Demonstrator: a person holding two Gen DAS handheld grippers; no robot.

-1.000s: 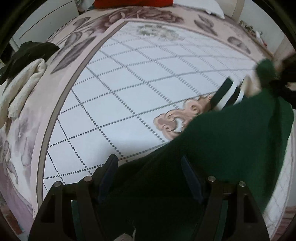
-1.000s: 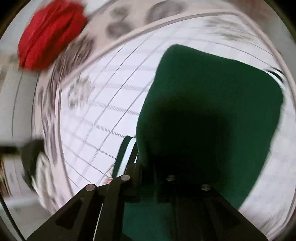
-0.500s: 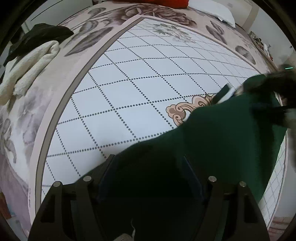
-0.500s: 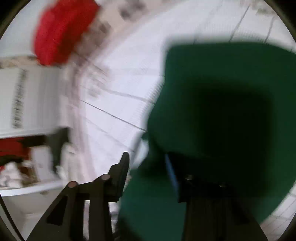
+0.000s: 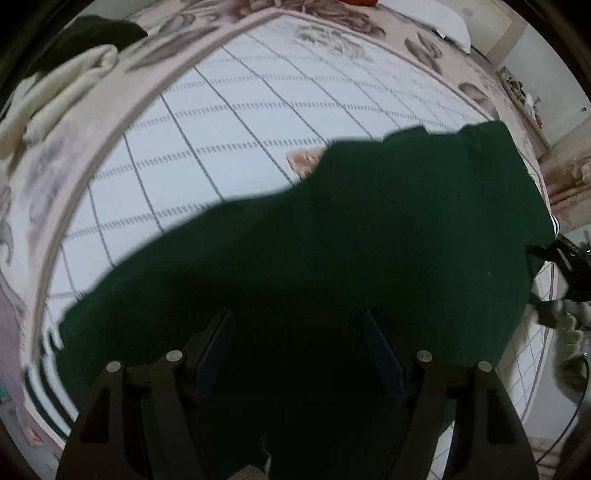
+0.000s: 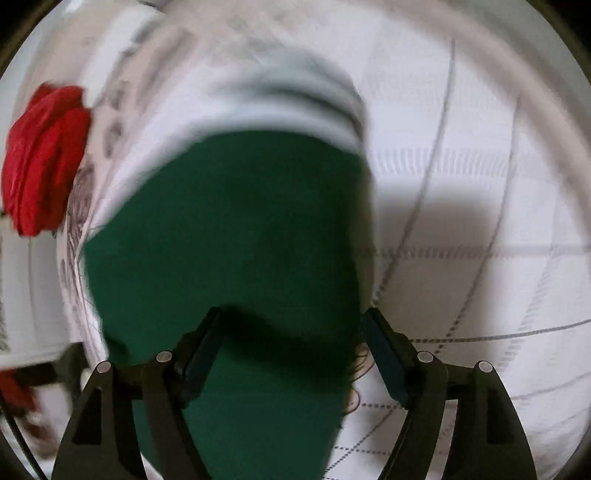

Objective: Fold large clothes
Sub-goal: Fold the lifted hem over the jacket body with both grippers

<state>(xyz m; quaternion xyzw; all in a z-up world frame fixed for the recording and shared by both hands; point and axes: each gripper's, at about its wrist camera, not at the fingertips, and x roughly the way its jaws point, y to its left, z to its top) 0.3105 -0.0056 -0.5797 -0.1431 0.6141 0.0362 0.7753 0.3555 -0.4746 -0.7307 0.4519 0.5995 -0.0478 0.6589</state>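
A large dark green garment (image 5: 351, 251) with white-striped cuffs lies on a bed covered by a white grid-patterned quilt (image 5: 229, 122). My left gripper (image 5: 297, 354) hovers over the garment with its jaws wide apart and nothing between them. In the right wrist view the green cloth (image 6: 236, 236) fills the middle, with a blurred white-striped band (image 6: 295, 96) at its far end. My right gripper (image 6: 291, 354) is open over the cloth and grips nothing. The right gripper's body also shows at the right edge of the left wrist view (image 5: 569, 266).
A cream towel (image 5: 62, 92) and a black garment (image 5: 99, 33) lie at the bed's left side. A red pillow (image 6: 40, 158) and a white pillow (image 5: 432, 18) lie at the head of the bed. Furniture (image 5: 561, 173) stands to the right.
My right gripper has opened and let go of the green cloth. The garment now lies spread wider across the quilt. My left gripper has moved lower over the cloth, still open.
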